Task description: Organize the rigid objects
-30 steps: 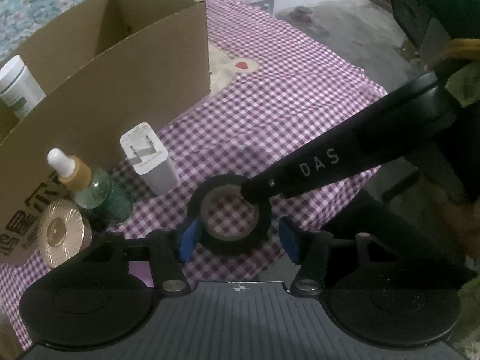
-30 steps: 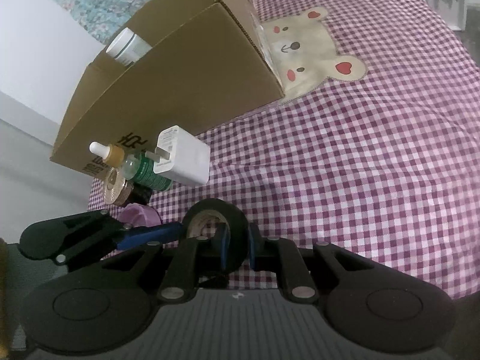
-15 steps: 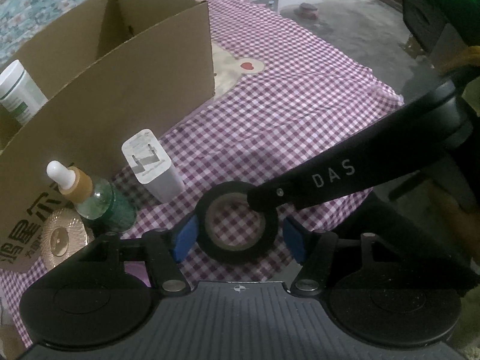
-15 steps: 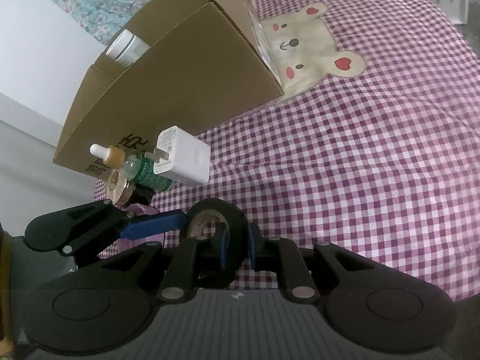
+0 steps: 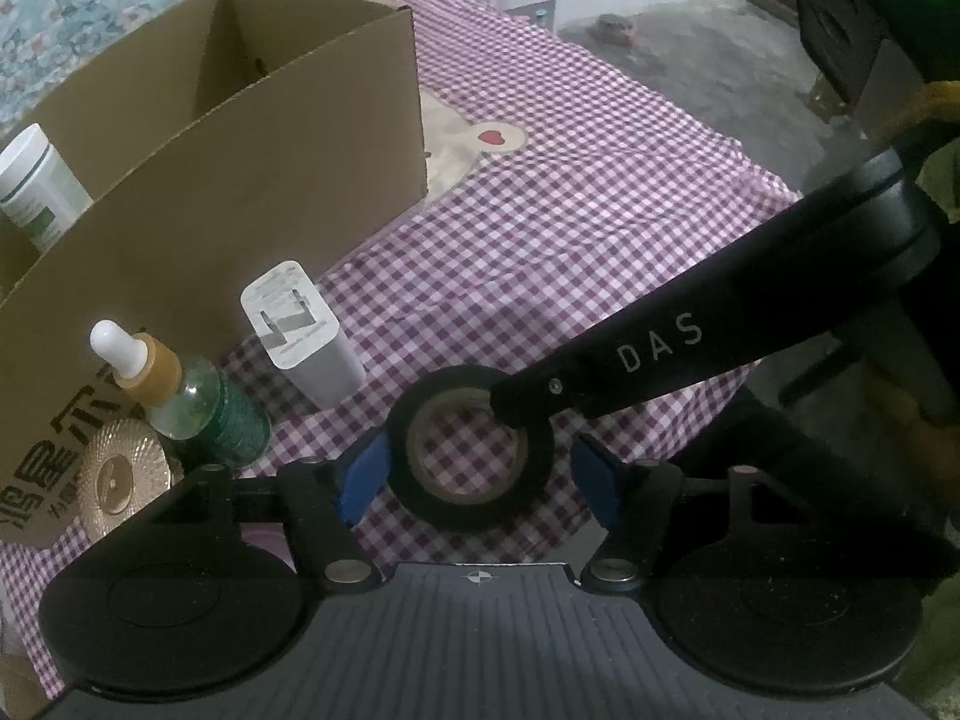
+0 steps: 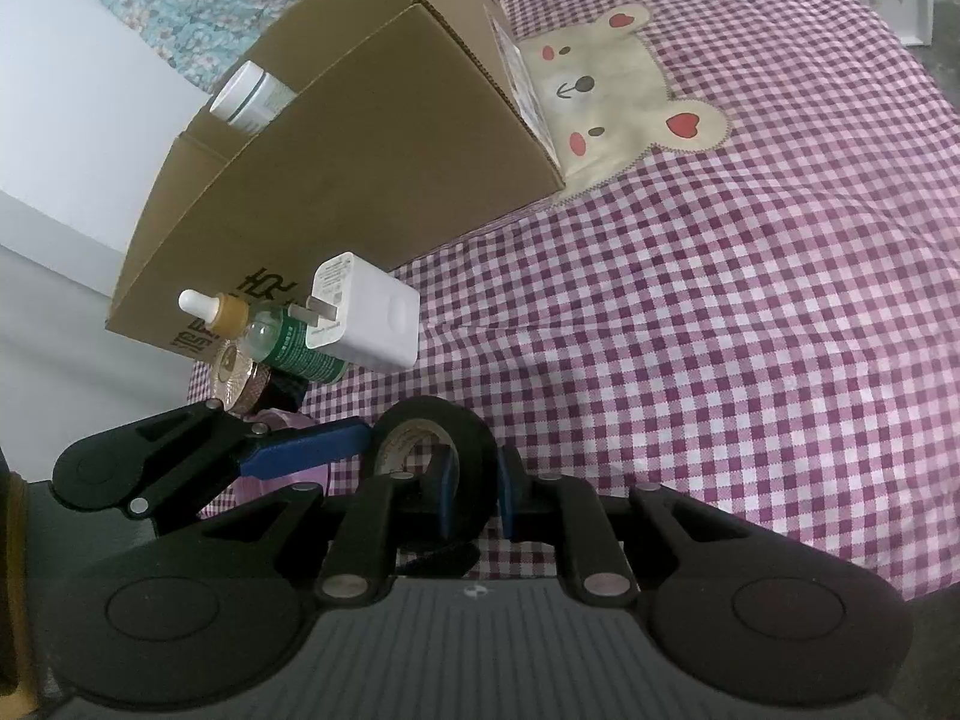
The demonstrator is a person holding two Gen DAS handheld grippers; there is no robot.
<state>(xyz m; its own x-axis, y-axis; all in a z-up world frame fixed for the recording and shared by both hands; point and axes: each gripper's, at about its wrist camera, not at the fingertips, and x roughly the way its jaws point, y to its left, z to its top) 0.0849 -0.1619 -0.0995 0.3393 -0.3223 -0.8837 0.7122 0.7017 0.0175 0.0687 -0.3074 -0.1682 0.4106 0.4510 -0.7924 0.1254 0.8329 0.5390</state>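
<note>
Black electrical tape roll [image 5: 471, 450] lies flat on the checked tablecloth [image 5: 600, 228] in the left wrist view, between the spread blue pads of your left gripper [image 5: 480, 471]; that gripper is open, one pad just beside the roll's outer wall, the other standing clear of it; your right gripper [image 5: 519, 414] reaches in from the right and pinches the roll's far wall; judge the roll light and stiff, a firm ring with a cardboard core, its outer face likely a little tacky, not fragile; the wall of the ring is the sound place to hold, as the right one does; close by on the left stand a white charger plug [image 5: 303, 333], a green dropper bottle [image 5: 192, 402] and a gold round lid [image 5: 117, 477], all in front of the cardboard box [image 5: 288, 138], which already holds a white jar [image 5: 36, 186]; the tabletop's edge falls away just to the right of the roll, so keep it inboard.

Seen from the right wrist, your right gripper [image 6: 474, 483] is shut on the tape roll [image 6: 435, 438], one pad inside the hole and one on the outer face; a left finger [image 6: 303, 453] lies just beside the roll; the charger plug [image 6: 366, 315] and dropper bottle [image 6: 282, 339] crowd the straight path to the box [image 6: 360, 138]; open cloth [image 6: 720, 312] lies to the right, so lift high and come over the box wall from that side.
</note>
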